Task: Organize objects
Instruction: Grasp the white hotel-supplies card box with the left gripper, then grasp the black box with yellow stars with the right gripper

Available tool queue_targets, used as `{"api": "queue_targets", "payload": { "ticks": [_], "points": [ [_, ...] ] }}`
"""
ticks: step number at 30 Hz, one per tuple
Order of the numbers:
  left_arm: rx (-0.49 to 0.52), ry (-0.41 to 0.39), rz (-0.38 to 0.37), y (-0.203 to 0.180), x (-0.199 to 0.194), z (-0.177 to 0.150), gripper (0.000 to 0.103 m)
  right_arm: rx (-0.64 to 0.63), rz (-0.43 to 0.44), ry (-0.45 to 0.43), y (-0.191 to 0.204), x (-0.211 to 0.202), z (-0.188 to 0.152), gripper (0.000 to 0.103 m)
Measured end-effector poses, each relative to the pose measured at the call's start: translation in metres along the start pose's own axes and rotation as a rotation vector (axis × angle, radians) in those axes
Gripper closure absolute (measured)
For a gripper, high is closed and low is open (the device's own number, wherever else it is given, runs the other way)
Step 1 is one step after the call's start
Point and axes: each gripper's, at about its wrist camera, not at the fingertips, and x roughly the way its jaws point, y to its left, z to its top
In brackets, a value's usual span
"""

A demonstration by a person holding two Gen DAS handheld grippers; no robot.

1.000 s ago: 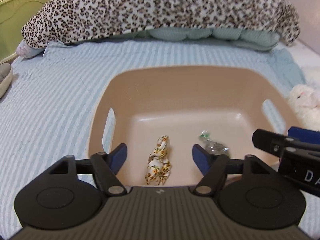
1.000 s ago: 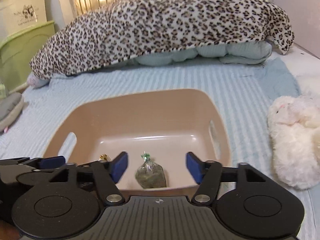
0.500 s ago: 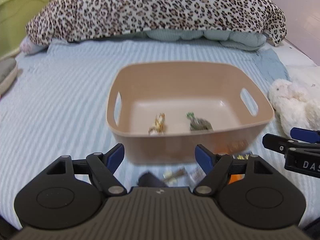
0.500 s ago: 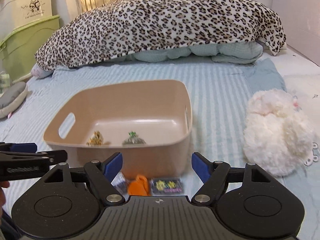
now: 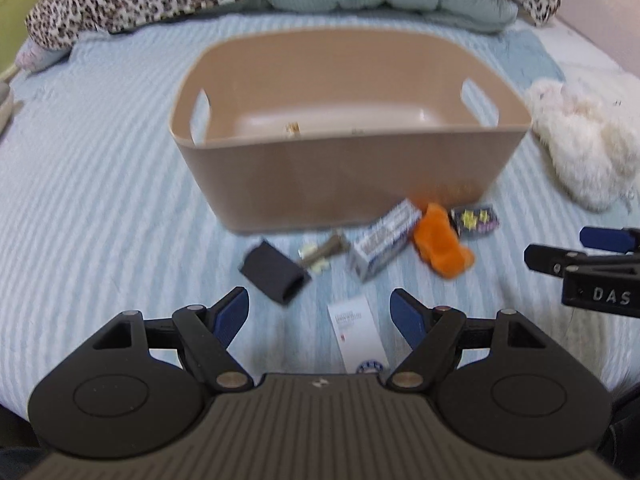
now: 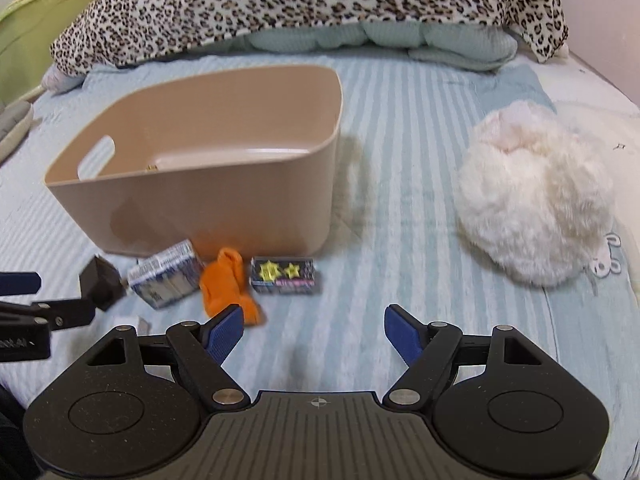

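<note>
A tan plastic bin (image 5: 352, 184) (image 6: 208, 196) stands on the striped bed; a bit of a yellow-patterned wrapper (image 5: 293, 129) shows inside. In front of it lie a black pouch (image 5: 274, 270), a small brown stick item (image 5: 326, 250), a blue-white box (image 5: 384, 240) (image 6: 166, 278), an orange cloth (image 5: 440, 242) (image 6: 226, 284), a dark starred box (image 5: 476, 220) (image 6: 285, 275) and a white card (image 5: 356, 330). My left gripper (image 5: 320, 312) is open and empty, just short of the card. My right gripper (image 6: 314, 330) is open and empty, right of the orange cloth.
A white fluffy plush toy (image 6: 532, 196) (image 5: 580, 140) lies to the right of the bin. A leopard-print blanket (image 6: 304, 4) over pale green pillows (image 6: 384, 36) fills the back. Green storage boxes (image 6: 44, 32) stand at the far left.
Both grippers have pulled back and down from over the bin. The loose items in front of the bin have come into view, and the bin's inside is now mostly hidden.
</note>
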Motion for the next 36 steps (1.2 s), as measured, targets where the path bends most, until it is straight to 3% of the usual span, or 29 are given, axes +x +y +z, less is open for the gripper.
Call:
{"api": "queue_targets", "payload": {
  "ticks": [6, 13, 16, 18, 20, 25, 33, 36],
  "points": [
    [-0.018, 0.062, -0.018, -0.007, 0.020, -0.009, 0.025, -0.014, 0.010, 0.025, 0.002, 0.006, -0.008, 0.024],
    [-0.091, 0.151, -0.104, -0.001, 0.043, -0.012, 0.025, -0.031, -0.007, 0.050, 0.002, 0.016, -0.013, 0.024],
    [-0.088, 0.169, -0.090, -0.002, 0.048, -0.011, 0.025, -0.022, -0.003, 0.056, 0.000, 0.020, -0.013, 0.024],
    [-0.089, 0.182, -0.077, -0.003, 0.052, -0.011, 0.028, -0.022, -0.003, 0.058, 0.000, 0.023, -0.013, 0.023],
    [-0.092, 0.201, -0.081, -0.002, 0.057, -0.012, 0.044, -0.024, -0.003, 0.064, 0.001, 0.026, -0.012, 0.023],
    [-0.083, 0.201, -0.068, 0.000, 0.063, -0.012, 0.071, -0.016, -0.009, 0.058, 0.001, 0.036, -0.011, 0.021],
    [-0.129, 0.169, -0.079, 0.010, 0.064, -0.003, 0.071, 0.047, -0.041, 0.023, -0.006, 0.053, -0.005, 0.021],
    [-0.133, 0.169, -0.091, 0.012, 0.065, 0.000, 0.071, 0.083, -0.015, 0.035, -0.008, 0.061, -0.002, 0.021]
  ]
}}
